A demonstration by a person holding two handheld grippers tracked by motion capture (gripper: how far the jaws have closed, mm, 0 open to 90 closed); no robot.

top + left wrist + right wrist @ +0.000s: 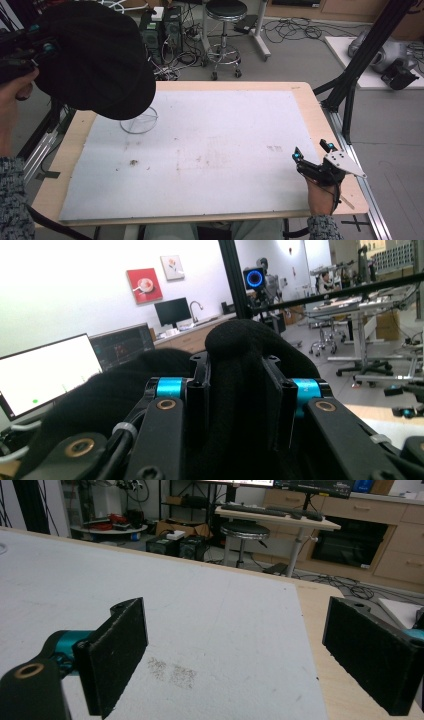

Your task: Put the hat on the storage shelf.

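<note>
A black fabric hat (95, 55) hangs in the air over the table's far left corner. My left gripper (46, 48) holds it from the left, raised off the table. In the left gripper view the jaws (236, 367) are shut on a fold of the black hat (240, 337), which bulges up between them. Under the hat a thin wire ring stand (139, 121) stands on the white mat (225, 130). My right gripper (312, 150) rests low at the table's right front edge, open, with nothing between its pads (120, 650).
The white mat (200, 605) covers most of the wooden table (327, 125) and carries faint brown stains (200, 160). A black frame post (360, 60) rises at the right. Behind the table are a stool (226, 15), computer towers (160, 27) and floor cables.
</note>
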